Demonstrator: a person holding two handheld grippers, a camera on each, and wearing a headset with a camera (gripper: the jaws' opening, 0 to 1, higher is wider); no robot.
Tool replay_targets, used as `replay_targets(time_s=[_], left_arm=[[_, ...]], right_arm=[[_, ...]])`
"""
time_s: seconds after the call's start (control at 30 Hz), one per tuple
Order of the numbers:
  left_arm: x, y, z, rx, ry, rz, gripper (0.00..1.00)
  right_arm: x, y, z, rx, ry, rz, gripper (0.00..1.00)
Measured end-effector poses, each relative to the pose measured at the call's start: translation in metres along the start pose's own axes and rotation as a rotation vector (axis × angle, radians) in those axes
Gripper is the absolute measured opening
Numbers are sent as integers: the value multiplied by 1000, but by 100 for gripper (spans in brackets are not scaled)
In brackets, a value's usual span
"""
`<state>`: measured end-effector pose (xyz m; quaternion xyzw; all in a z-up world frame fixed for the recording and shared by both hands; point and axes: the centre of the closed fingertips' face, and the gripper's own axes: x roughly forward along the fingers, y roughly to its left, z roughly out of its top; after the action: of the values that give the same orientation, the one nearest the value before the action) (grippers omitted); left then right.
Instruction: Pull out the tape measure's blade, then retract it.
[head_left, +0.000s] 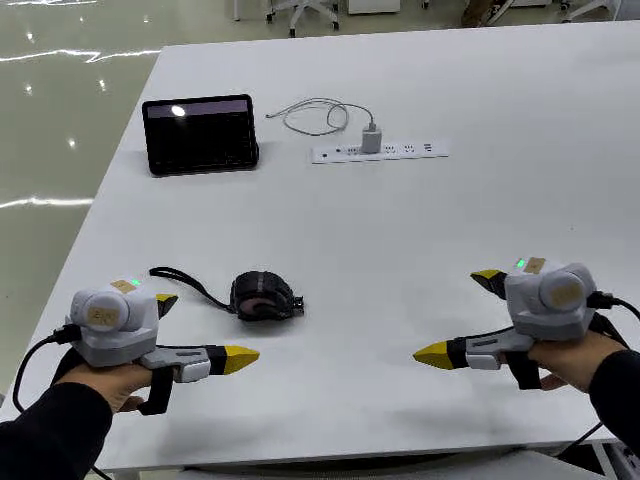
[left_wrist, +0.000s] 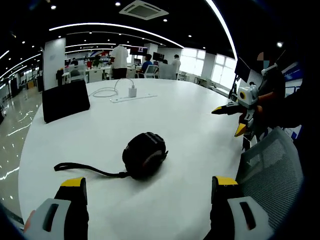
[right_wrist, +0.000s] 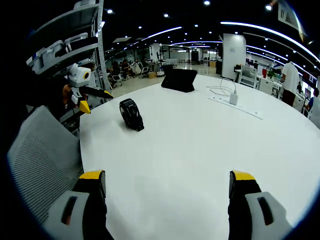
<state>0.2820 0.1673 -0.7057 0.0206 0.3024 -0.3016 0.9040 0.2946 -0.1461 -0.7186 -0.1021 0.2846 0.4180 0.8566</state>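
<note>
A black tape measure (head_left: 264, 296) with a black wrist strap (head_left: 178, 279) lies on the white table (head_left: 400, 230), blade not drawn out. It also lies in the left gripper view as the tape measure (left_wrist: 145, 154), just ahead of the jaws, and in the right gripper view as the tape measure (right_wrist: 131, 114), far left. My left gripper (head_left: 203, 329) is open near the front left edge, a little short of the tape measure. My right gripper (head_left: 461, 314) is open at the front right, well apart from it. Both hold nothing.
A dark tablet (head_left: 200, 133) stands at the back left. A white power strip (head_left: 380, 151) with a plugged charger and coiled cable (head_left: 315, 115) lies behind the middle. A mesh chair (left_wrist: 272, 165) sits by the table's front edge.
</note>
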Motion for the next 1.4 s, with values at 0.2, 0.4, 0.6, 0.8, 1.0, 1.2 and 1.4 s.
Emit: replay_targets(time_s=[0.2, 0.4, 0.6, 0.8, 1.0, 1.2, 1.4], left_arm=[[-12, 8, -2, -8, -3, 16, 100], [-20, 14, -12, -28, 13, 31, 100], [-31, 20, -13, -29, 16, 41, 100], [-35, 20, -10, -13, 16, 36, 100], [-35, 20, -11, -19, 20, 33, 100], [-35, 19, -15, -33, 45, 30, 100], [-37, 19, -11, -14, 40, 35, 100]], right_arm=[[-27, -13, -16, 17, 14, -50, 99], [-48, -16, -24, 13, 20, -73, 100], [-67, -19, -33, 16, 26, -86, 100], [-76, -23, -37, 13, 31, -92, 100], [-79, -27, -39, 17, 29, -103, 100], [-77, -27, -41, 13, 36, -97, 100], [-77, -27, -41, 11, 33, -96, 100]])
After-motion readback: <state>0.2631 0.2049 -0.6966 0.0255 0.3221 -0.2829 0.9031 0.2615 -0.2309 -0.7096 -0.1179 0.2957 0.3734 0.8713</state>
